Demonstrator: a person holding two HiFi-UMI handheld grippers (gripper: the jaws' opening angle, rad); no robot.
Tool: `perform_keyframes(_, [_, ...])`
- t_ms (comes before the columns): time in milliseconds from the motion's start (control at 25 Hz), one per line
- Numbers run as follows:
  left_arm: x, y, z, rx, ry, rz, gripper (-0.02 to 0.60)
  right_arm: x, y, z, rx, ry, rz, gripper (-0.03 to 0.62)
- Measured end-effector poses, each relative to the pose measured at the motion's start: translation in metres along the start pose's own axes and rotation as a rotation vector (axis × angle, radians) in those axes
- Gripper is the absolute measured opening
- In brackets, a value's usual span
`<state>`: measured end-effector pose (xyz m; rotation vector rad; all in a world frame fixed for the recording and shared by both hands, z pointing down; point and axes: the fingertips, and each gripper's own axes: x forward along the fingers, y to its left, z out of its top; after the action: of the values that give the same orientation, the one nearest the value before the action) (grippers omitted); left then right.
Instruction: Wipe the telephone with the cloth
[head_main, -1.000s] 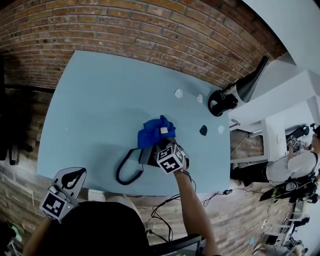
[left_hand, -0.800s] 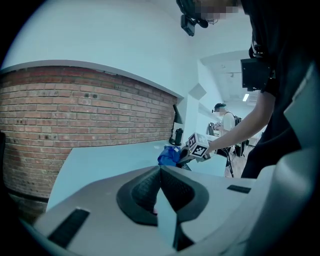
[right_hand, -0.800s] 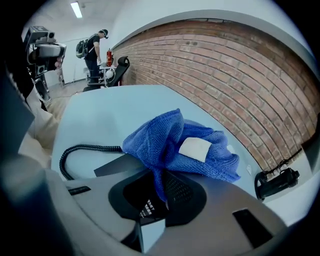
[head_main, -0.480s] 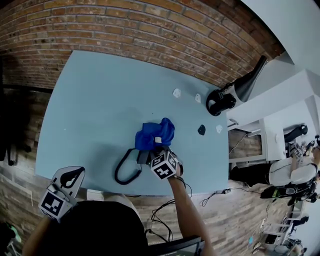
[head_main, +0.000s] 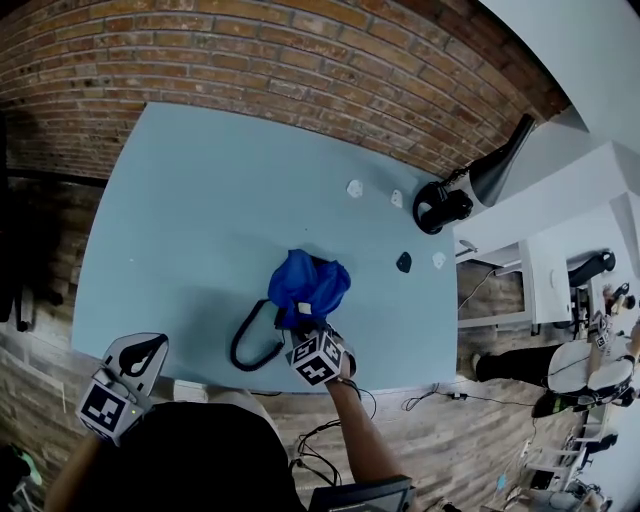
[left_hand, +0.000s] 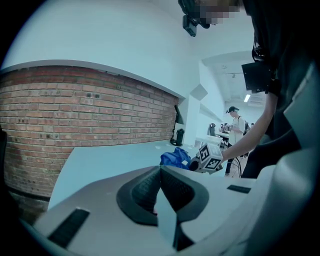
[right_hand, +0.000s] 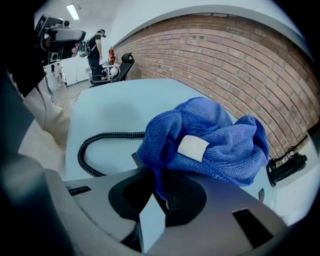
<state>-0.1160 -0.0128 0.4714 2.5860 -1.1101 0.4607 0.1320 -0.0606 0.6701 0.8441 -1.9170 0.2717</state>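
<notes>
Tabletop (head_main: 190, 200) — cloth (right_hand: 215, 140) in right claw (right_hand: 161, 191)

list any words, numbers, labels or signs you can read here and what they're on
No words or numbers can be read in any view.
White tag on the cloth: looks blank, any print too small to tell.
Marker cube on the right gripper: black and white squares, no letters.
Marker cube on the left gripper: the same kind of pattern, no letters.
</notes>
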Motion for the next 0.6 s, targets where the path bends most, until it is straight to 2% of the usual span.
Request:
perform_keyframes(200, [0.002, -0.003, 0.000, 0.006, -0.002, -0.005, 0.015, 0.000, 0.028, -0.018, 0.090, -0.002, 0.055, 0.069])
perform_keyframes(400, [0.003, -0.004, 0.002, 0.012, -0.004, -0.009, 0.015, -0.006, 0.065, -0.030, 0.184, 0.018, 0.204, 0.069])
perform_keyframes(520, [0.003, -0.004, 0.002, 0.018, -0.004, -0.010, 0.015, -0.029, 0.081, -0.016, 0.277, -0.071, 0.287, 0.069])
perform_keyframes(600, [0.002, -0.005, 0.005, 0.010, -0.029, -0.026, 0.015, -0.060, 0.083, 0.009, 0.361, -0.206, 0.368, 0.069])
